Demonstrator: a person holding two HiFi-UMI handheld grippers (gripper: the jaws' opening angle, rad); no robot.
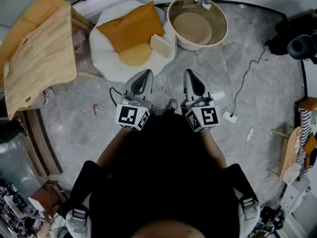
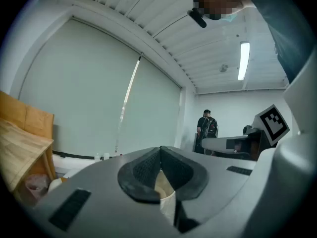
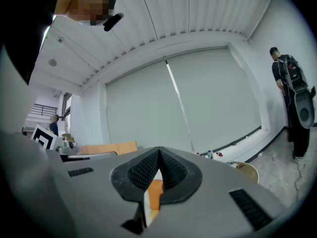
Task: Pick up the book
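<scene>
A small cream book (image 1: 161,45) lies on a white round cushion (image 1: 111,63), beside an orange pillow (image 1: 132,26) and a yellow pad (image 1: 134,54). My left gripper (image 1: 144,73) and right gripper (image 1: 191,73) are held level, side by side, just in front of my body and short of the cushion. Both are shut with nothing between the pads. In the left gripper view the jaws (image 2: 160,155) meet at the tip; the right gripper view shows the same (image 3: 158,157), with a sliver of orange below.
A round beige tub (image 1: 197,21) stands right of the cushion. A wooden table (image 1: 42,48) fills the far left. White cables and plugs (image 1: 229,115) trail over the grey floor at the right. A person (image 3: 292,98) stands off to the right by the wall.
</scene>
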